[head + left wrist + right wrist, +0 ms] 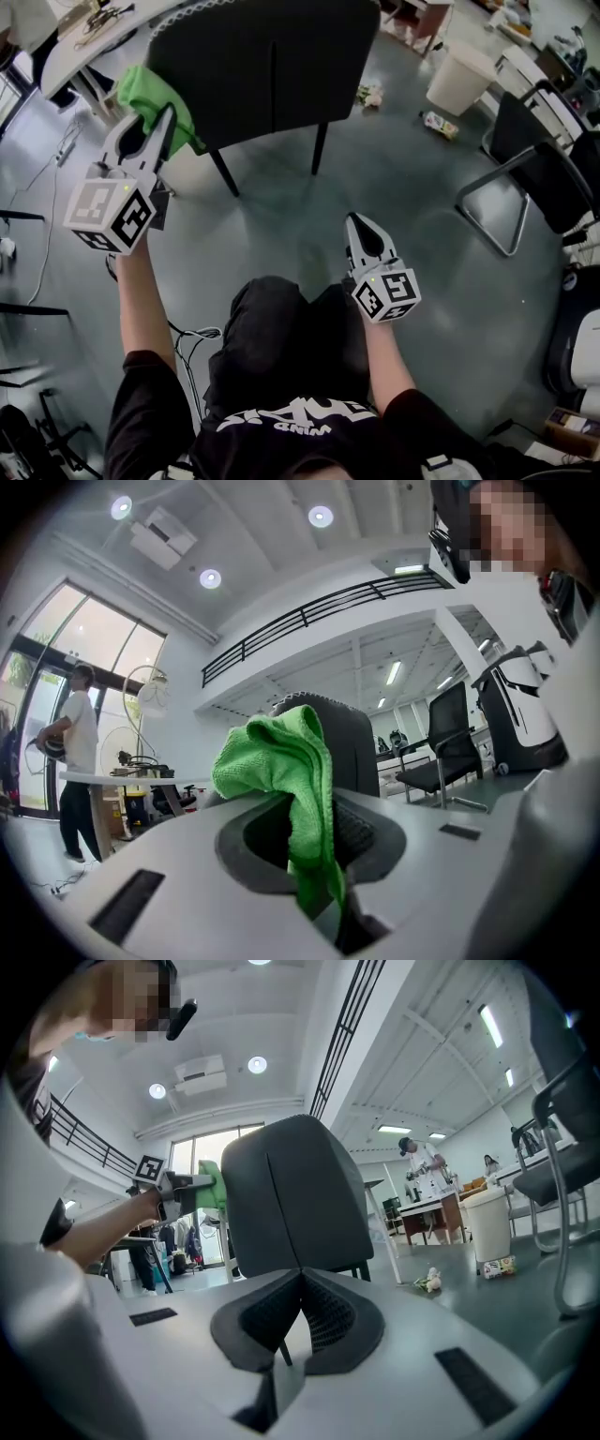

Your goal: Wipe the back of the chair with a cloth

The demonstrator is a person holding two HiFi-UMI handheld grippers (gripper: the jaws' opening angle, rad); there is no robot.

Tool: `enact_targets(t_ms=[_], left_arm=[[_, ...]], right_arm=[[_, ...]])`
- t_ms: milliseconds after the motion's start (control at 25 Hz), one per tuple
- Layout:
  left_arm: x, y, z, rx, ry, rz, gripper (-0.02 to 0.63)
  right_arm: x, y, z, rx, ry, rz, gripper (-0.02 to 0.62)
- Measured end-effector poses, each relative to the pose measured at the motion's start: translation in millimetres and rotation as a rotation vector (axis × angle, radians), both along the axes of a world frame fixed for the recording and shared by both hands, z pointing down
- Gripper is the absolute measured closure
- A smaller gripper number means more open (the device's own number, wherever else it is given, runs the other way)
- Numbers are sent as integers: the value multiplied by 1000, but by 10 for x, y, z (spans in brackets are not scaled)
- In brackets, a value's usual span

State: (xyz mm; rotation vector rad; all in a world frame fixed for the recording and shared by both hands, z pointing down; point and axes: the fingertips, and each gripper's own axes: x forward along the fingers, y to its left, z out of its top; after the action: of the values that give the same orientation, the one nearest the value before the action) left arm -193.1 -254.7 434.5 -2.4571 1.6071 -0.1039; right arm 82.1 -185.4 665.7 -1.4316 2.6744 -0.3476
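Dark grey padded chair back (pixel 272 66) ahead of me; one target chair. Bunched green microfibre cloth (pixel 155 98), one, at backrest's left edge; contact I can't confirm. Two grippers. My left gripper (pixel 150 120) raised, fingers clamped on cloth, fold hanging down through jaws. My right gripper (pixel 355 219) low, well apart from chair, fingers together on nothing. Judgement: wipe just starting. Press cloth flat to backrest, sweep across in overlapping passes, grip firm so fold can't slip; right gripper could steady chair.

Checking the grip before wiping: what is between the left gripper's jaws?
A green cloth, pinched there and bunched above the left gripper. The cloth covers the jaw tips.
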Motion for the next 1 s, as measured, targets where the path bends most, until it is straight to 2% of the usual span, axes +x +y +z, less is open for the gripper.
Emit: enact_targets(t_ms=[320, 600, 1000], left_arm=[[329, -204, -138, 5, 42, 78, 541], [1066, -361, -196, 18, -49, 196, 541], [2114, -669, 20, -35, -116, 357, 541]], right_arm=[[-61, -28, -2, 2, 7, -7, 598], [-26, -40, -22, 7, 15, -2, 598], [65, 28, -49, 8, 22, 27, 598]])
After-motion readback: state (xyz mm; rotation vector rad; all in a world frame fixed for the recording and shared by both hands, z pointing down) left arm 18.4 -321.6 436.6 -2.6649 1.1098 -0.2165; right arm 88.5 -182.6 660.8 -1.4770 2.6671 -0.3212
